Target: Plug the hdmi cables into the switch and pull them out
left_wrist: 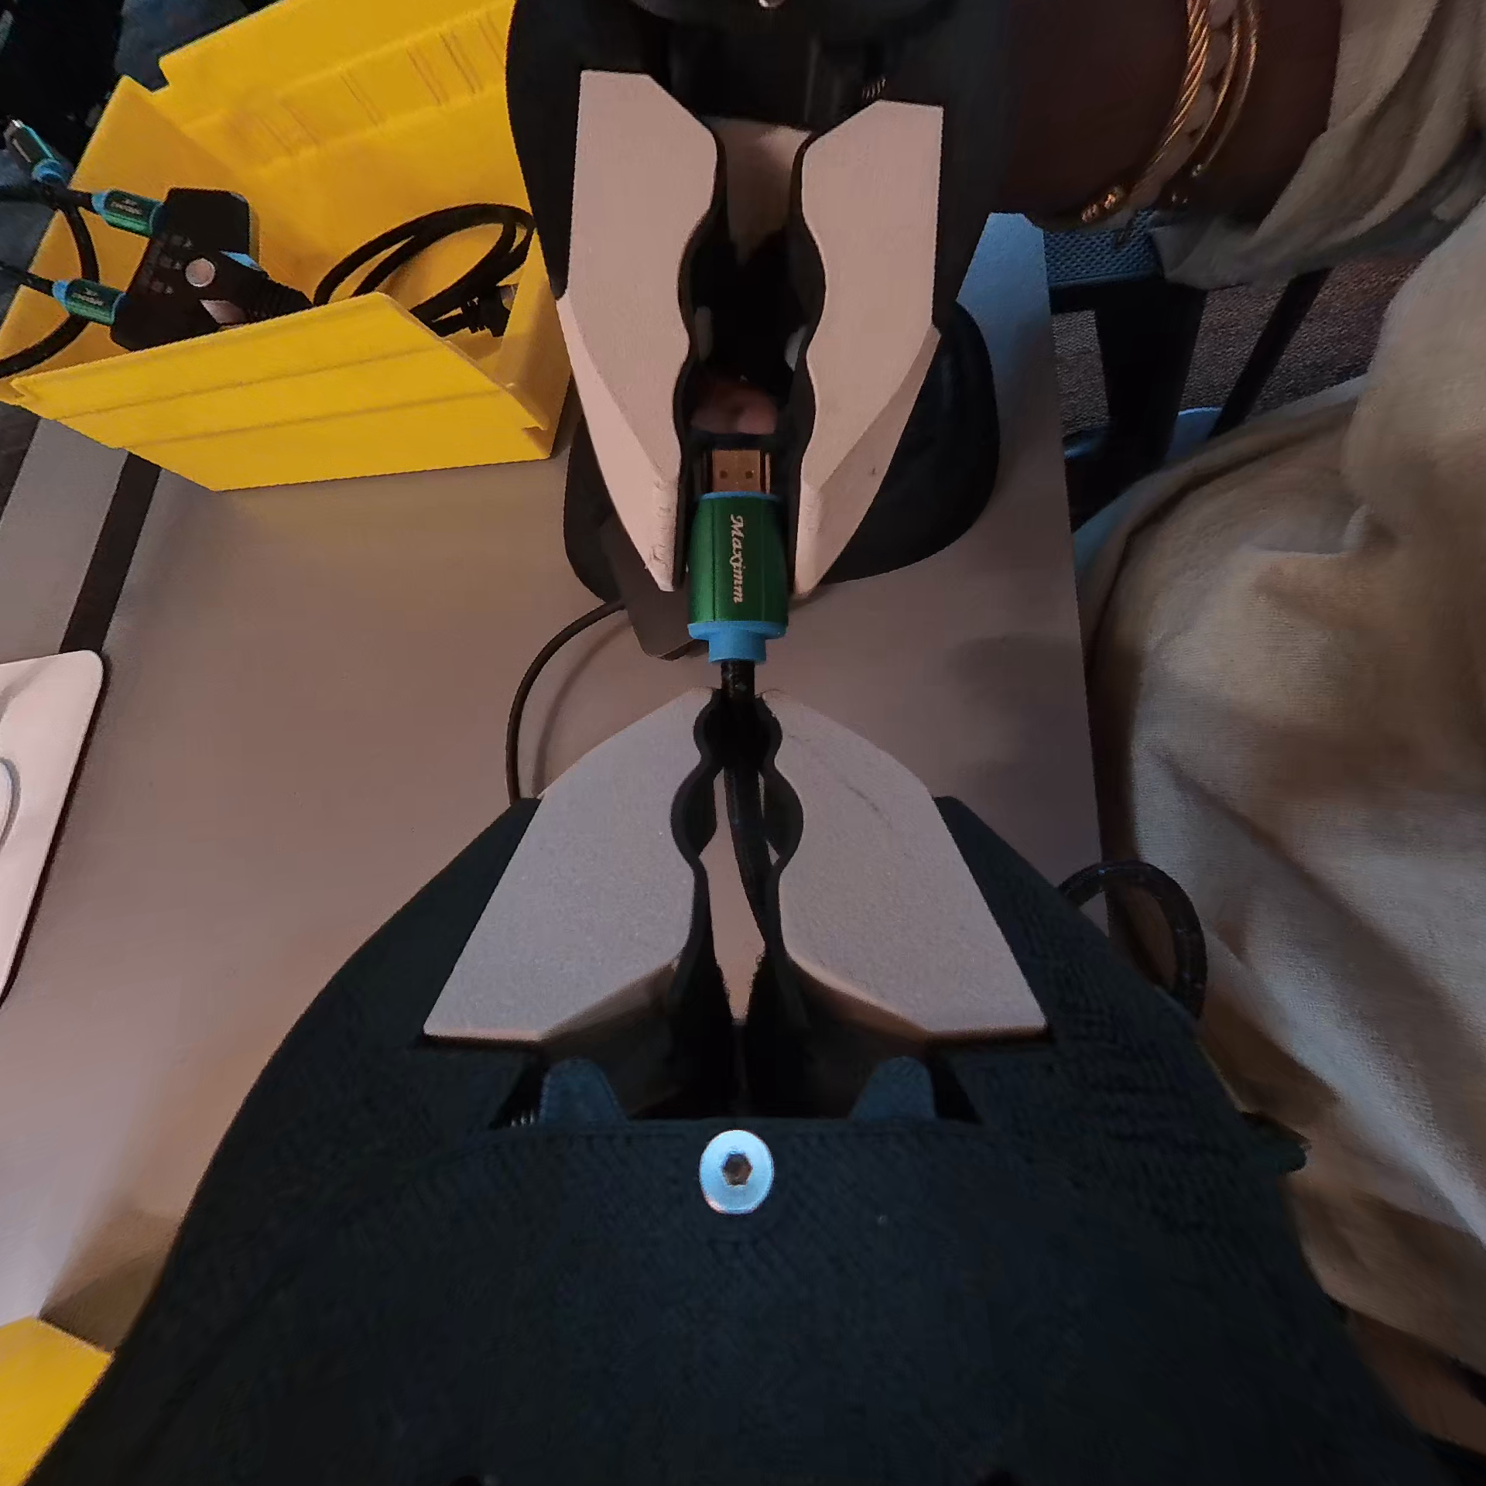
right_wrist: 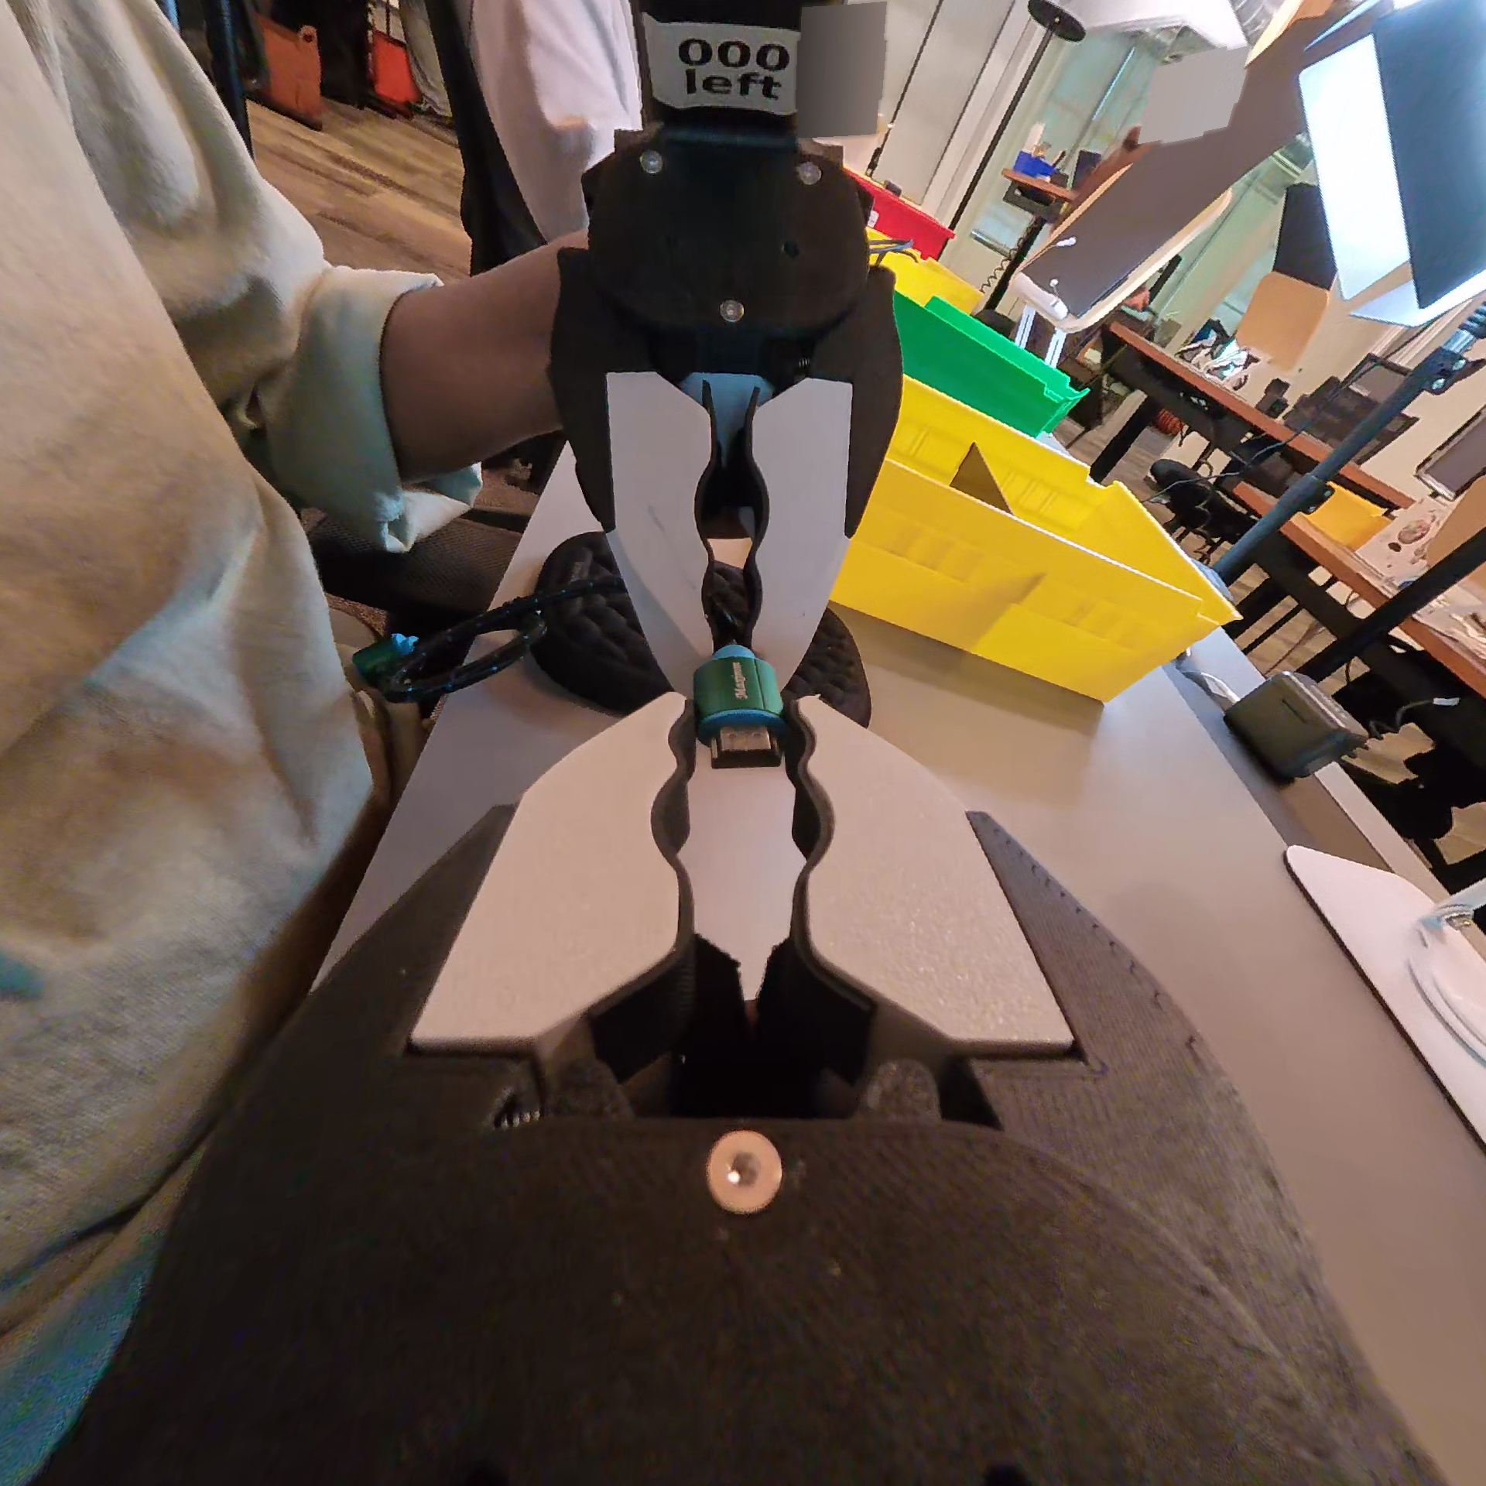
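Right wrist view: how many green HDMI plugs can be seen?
2. One green plug in the right gripper; the other at the table edge. More may be hidden.

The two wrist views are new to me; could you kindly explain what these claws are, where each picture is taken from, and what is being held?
There is no robot here. A person holds a two-finger gripper in each hand, and each gripper carries a camera that looks along its own fingers. In the left wrist view the left gripper fills the bottom and the other one faces it. The right wrist view shows the reverse, with the right gripper at the bottom.

The left gripper is pinching a black cable just behind its green HDMI plug. The right gripper's fingers flank the plug, but I cannot tell whether they grip it.

On the grey table a yellow bin holds the switch.
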